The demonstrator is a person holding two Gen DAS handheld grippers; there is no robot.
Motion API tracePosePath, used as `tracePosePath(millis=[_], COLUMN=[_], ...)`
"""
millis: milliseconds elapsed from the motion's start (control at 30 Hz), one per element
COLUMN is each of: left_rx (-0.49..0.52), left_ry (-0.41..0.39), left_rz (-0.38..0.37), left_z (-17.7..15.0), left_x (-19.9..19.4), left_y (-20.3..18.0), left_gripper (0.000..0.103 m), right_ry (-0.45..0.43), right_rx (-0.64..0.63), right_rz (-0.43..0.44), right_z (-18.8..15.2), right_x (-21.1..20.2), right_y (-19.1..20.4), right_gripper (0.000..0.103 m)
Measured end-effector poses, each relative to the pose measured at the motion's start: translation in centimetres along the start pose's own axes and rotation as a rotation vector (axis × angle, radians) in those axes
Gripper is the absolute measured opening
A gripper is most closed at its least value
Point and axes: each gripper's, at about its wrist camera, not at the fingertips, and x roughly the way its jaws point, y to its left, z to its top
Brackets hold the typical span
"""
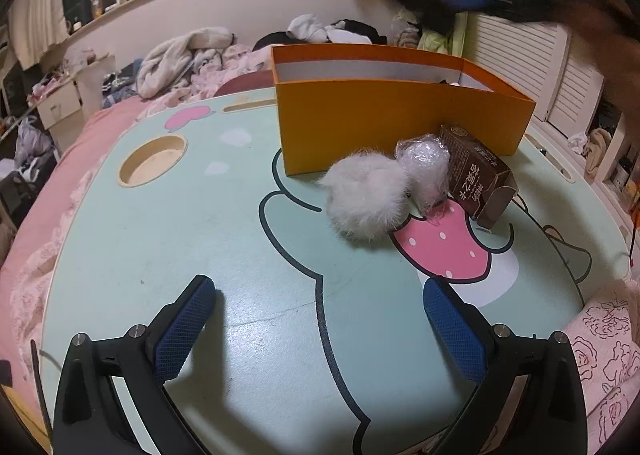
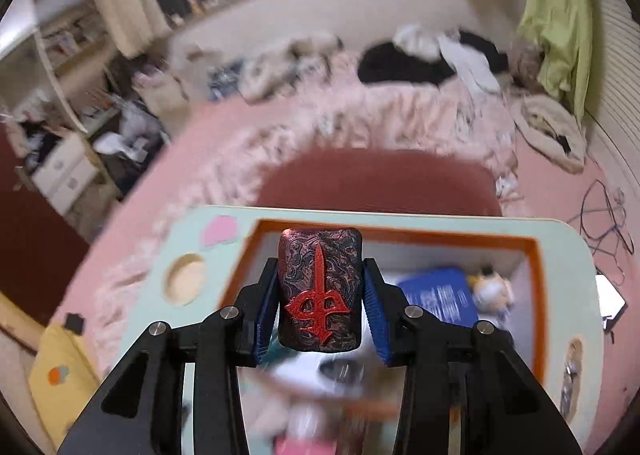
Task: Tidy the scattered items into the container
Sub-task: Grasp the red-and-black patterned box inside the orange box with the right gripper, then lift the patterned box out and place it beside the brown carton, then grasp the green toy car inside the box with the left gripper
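The right gripper (image 2: pixel 320 295) has a small dark block (image 2: pixel 320 291) between its blue pads (image 2: pixel 269 307); the block is rounded at the corners, covered with a swirling copper and black pattern, and it carries a raised red symbol like a sword with a loop. The pads touch its two sides, so the jaws are closed on it. It hangs above the orange box (image 2: pixel 538 271), which stands on the mint table (image 2: pixel 568 255).

Only the right wrist view looks into the box: a blue packet (image 2: pixel 440 295) with white print too blurred to read, and a small plush toy (image 2: pixel 494 287) at 3 o'clock of it.

Only the left wrist view shows the left gripper (image 1: pixel 316 319), wide open and holding nothing. At 12 o'clock of it, before the box wall, lie a white fluffy ball (image 1: pixel 366 195), a ball in clear wrap (image 1: pixel 424 167) and a brown carton (image 1: pixel 478 179) with Asian characters which I cannot read.
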Motion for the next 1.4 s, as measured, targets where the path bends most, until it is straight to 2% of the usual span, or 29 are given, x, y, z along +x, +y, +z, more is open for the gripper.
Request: tracePosePath(millis=[100, 167, 200, 300, 367, 400, 433, 467, 500, 533, 633, 700, 767, 800, 833, 900, 1000, 1033, 1067, 1100, 1133, 1167, 1233, 1300, 1367, 1400], left_rx=[0.001, 0.002, 0.002, 0.003, 0.003, 0.004, 0.004, 0.004, 0.004, 0.003, 0.004, 0.004, 0.004, 0.006, 0.008, 0.006, -0.002, -0.007, -0.015, -0.023, -0.031, -0.037, -0.023, 0.044, 0.102, 0.135], left_ry=[0.0, -0.001, -0.001, -0.002, -0.002, -0.003, -0.002, -0.002, -0.003, -0.004, -0.004, -0.004, -0.005, -0.001, -0.003, -0.002, -0.003, -0.005, -0.012, -0.021, -0.02, -0.021, -0.045, -0.048, 0.007, 0.077], left_rz=[-0.001, -0.002, -0.003, -0.002, -0.003, -0.004, -0.003, -0.003, -0.004, -0.005, -0.005, -0.005, -0.005, -0.003, 0.0, -0.003, -0.002, -0.014, -0.031, -0.052, -0.083, -0.124, -0.185, -0.186, -0.185, -0.197], left_z=[-0.1, -0.2, -0.2, 0.0, 0.0, 0.0, 0.0, 0.0, 0.0, 0.0, 0.0, 0.0, 0.0, 0.0, 0.1, 0.4, 0.9, 0.9, 0.8, 1.0, 2.0, 3.3, 5.9, 10.2, 13.6, 15.8], left_x=[-0.1, -0.2, -0.2, -0.3, -0.2, -0.4, -0.3, -0.5, -0.5, -0.4, -0.5, -0.5, -0.4, -0.5, -0.5, -0.3, -0.5, -0.8, -1.5, -2.7, -3.4, -4.1, -6.4, -7.6, -7.1, -5.8], left_y=[0.1, 0.2, 0.3, 0.4, 0.5, 0.4, 0.4, 0.4, 0.5, 0.6, 0.6, 0.6, 0.7, 0.7, 0.6, 0.7, 1.2, 1.2, 1.1, 0.9, 1.1, 1.2, 0.8, -0.1, -1.1, -1.7], left_gripper=[0.103, 0.103, 0.103, 0.103, 0.103, 0.103, 0.103, 0.103, 0.103, 0.103, 0.103, 0.103, 0.103, 0.103, 0.103, 0.103, 0.103, 0.099, 0.082, 0.07, 0.05, 0.041, 0.04, 0.04, 0.04, 0.04], right_ry=[0.053, 0.115, 0.166, 0.248, 0.221, 0.177, 0.108, 0.08, 0.056, 0.028, -0.055, -0.063, -0.02, 0.021, -0.026, -0.02, -0.005, -0.007, -0.009, -0.01, -0.01, -0.01, -0.011, -0.011, -0.013, -0.015], right_rx=[0.023, 0.057, 0.069, 0.077, 0.106, 0.124, 0.155, 0.167, 0.176, 0.176, 0.138, 0.084, 0.027, -0.011, -0.13, -0.174, -0.156, -0.156, -0.156, -0.156, -0.156, -0.155, -0.154, -0.156, -0.157, -0.156], right_rz=[-0.014, -0.031, -0.066, -0.083, -0.04, -0.021, -0.024, -0.034, -0.041, -0.031, -0.061, -0.101, -0.123, -0.137, -0.217, -0.201, -0.187, -0.188, -0.188, -0.187, -0.187, -0.186, -0.187, -0.186, -0.185, -0.185], right_z=[-4.6, -6.9, -8.5, -10.3, -10.0, -9.9, -9.7, -9.7, -9.8, -9.9, -11.3, -13.0, -15.1, -16.3, -17.3, -17.3, -16.6, -16.5, -16.5, -16.5, -16.5, -16.4, -16.4, -16.9, -16.9, -17.1], right_x=[-3.2, -3.0, -2.6, -0.1, 1.3, 1.7, 1.8, 1.7, 1.4, 0.6, -2.4, -3.2, -2.8, -1.8, -1.0, 0.1, 2.1, 2.6, 2.9, 3.3, 3.7, 4.2, 4.5, 3.7, 3.8, 2.9], right_y=[-2.3, -3.9, -4.8, -5.5, -6.0, -6.1, -6.3, -6.4, -6.4, -6.4, -6.3, -6.3, -6.0, -5.5, -4.1, -3.6, -4.2, -4.2, -4.2, -4.2, -4.3, -4.3, -4.2, -3.7, -3.2, -2.9], right_gripper=[0.041, 0.041, 0.041, 0.041, 0.041, 0.042, 0.045, 0.051, 0.066, 0.075, 0.076, 0.077, 0.077, 0.08, 0.09, 0.094, 0.1, 0.1, 0.1, 0.1, 0.1, 0.1, 0.101, 0.101, 0.101, 0.101])
